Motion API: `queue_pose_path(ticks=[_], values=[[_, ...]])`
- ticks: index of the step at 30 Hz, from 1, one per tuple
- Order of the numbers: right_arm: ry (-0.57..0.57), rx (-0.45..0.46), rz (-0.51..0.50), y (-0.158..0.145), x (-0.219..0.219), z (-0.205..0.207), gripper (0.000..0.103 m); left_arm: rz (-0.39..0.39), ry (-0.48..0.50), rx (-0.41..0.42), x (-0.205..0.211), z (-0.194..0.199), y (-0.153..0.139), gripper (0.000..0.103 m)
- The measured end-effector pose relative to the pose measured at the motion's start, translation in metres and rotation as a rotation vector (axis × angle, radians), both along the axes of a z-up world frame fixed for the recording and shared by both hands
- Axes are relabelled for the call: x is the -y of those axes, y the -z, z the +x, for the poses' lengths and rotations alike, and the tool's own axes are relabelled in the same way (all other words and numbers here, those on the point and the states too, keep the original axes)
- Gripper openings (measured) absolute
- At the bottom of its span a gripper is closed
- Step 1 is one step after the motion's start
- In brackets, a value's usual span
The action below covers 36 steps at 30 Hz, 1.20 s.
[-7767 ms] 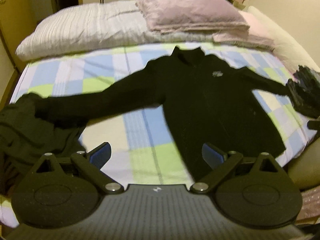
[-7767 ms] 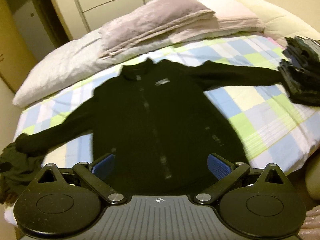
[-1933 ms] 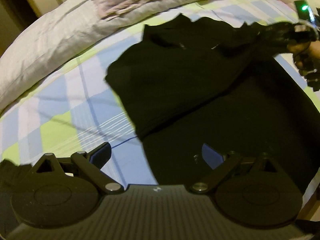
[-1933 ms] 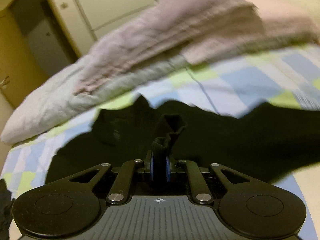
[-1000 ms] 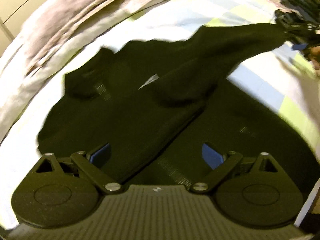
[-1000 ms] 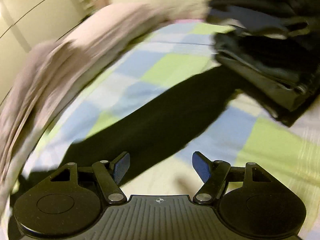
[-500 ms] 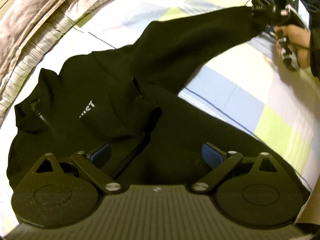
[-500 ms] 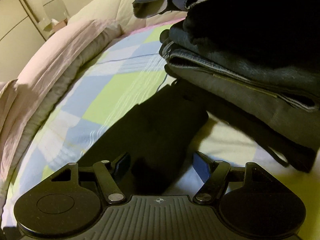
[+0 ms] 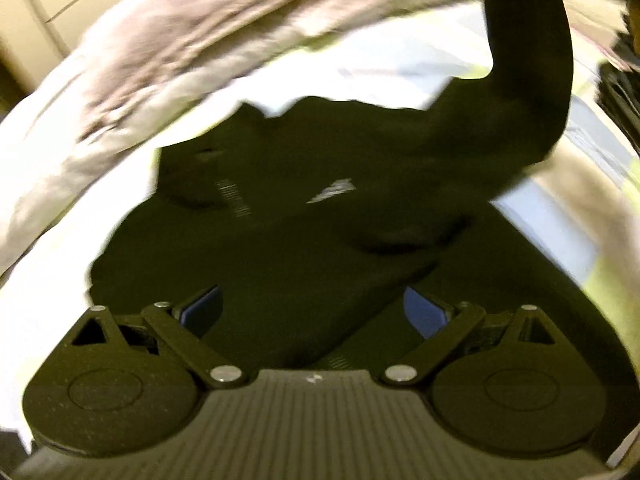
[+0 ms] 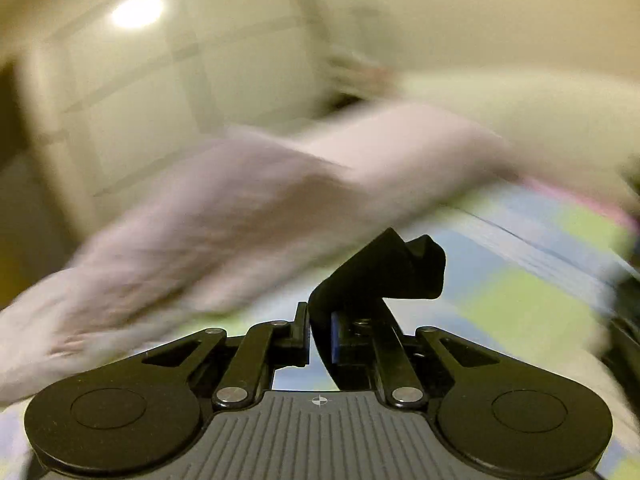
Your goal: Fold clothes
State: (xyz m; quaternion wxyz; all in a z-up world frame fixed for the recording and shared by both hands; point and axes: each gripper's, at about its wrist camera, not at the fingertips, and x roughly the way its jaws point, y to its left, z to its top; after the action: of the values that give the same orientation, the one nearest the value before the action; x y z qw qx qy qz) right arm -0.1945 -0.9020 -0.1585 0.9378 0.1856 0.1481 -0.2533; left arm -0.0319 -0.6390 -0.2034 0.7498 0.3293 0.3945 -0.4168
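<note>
On the checked bedspread [image 9: 532,220]: black jacket [image 9: 280,240], front up, collar toward the pillows [image 9: 180,52], 1 sleeve already folded across the chest. Other sleeve [image 9: 528,60] lifted clear of the bed, arching up to the right edge of the left view.

Soft, thick, fleece-like; light enough to lift by 1 corner, limp, likely to sag and drag behind whatever part is pinched. Not slippery, not fragile. Best taken at the cuff or a seam edge, where the cloth bunches thick enough for 2 pads; hem corners for the later body fold.

Right gripper [image 10: 320,332]: jaws just drawn together, now clenched on the cuff [image 10: 392,276], a bunched tuft of black cloth standing up beyond the pads, blue pad [image 10: 335,338] showing against it. Grip looks firm, though the view is smeared.

Left gripper [image 9: 312,312]: jaws spread wide, nothing between them, hanging over the lower body of the jacket; contact with the cloth impossible to tell.

Dark folded stack [image 9: 624,92] at the right edge, near the raised sleeve.
</note>
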Motion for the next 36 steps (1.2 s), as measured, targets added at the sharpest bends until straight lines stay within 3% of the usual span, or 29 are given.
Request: queue_pose_path(ticks=[2, 6, 8, 9, 10, 12, 15, 21, 24, 26, 27, 31, 33, 34, 36], values=[[-0.159, 0.045, -0.066, -0.025, -0.068, 0.033, 0.008, -0.012, -0.053, 0.009, -0.038, 0.019, -0.009, 0.095], [-0.52, 0.025, -0.154, -0.02, -0.218, 0.096, 0.009, 0.002, -0.162, 0.016, -0.12, 0.053, -0.016, 0.095], [-0.649, -0.056, -0.199, 0.01, -0.28, 0.117, 0.04, 0.02, -0.207, 0.008, -0.159, 0.065, -0.013, 0.095], [-0.7, -0.1, -0.214, 0.025, -0.305, 0.122, 0.074, 0.027, -0.219, 0.001, -0.174, 0.068, -0.011, 0.095], [-0.751, -0.145, -0.229, 0.041, -0.329, 0.128, 0.079, 0.034, -0.232, -0.006, -0.19, 0.072, -0.009, 0.095], [-0.793, -0.24, -0.195, 0.065, -0.356, 0.129, 0.079, 0.045, -0.243, -0.015, -0.213, 0.078, -0.002, 0.095], [-0.76, -0.356, -0.159, 0.087, -0.357, 0.117, 0.079, 0.046, -0.233, -0.034, -0.227, 0.083, 0.011, 0.095], [-0.554, -0.579, -0.106, 0.115, -0.284, 0.09, 0.079, -0.01, -0.177, -0.079, -0.205, 0.096, 0.039, 0.094], [-0.438, -0.654, -0.088, 0.119, -0.236, 0.072, 0.079, -0.053, -0.164, -0.107, -0.182, 0.109, 0.053, 0.084], [-0.379, -0.685, -0.082, 0.12, -0.211, 0.065, 0.079, -0.077, -0.166, -0.135, -0.167, 0.12, 0.062, 0.064], [-0.349, -0.7, -0.079, 0.122, -0.199, 0.064, 0.079, -0.088, -0.169, -0.151, -0.158, 0.127, 0.067, 0.061], [-0.237, -0.713, -0.051, 0.132, -0.155, 0.064, 0.079, -0.072, -0.223, -0.245, -0.136, 0.153, 0.093, 0.058], [-0.213, -0.719, -0.037, 0.14, -0.142, 0.065, 0.079, -0.059, -0.255, -0.29, -0.13, 0.162, 0.104, 0.042], [-0.216, -0.727, -0.034, 0.144, -0.137, 0.067, 0.079, -0.062, -0.261, -0.298, -0.13, 0.163, 0.104, 0.015], [-0.234, -0.749, -0.038, 0.151, -0.132, 0.072, 0.079, -0.075, -0.272, -0.301, -0.133, 0.163, 0.101, 0.006]])
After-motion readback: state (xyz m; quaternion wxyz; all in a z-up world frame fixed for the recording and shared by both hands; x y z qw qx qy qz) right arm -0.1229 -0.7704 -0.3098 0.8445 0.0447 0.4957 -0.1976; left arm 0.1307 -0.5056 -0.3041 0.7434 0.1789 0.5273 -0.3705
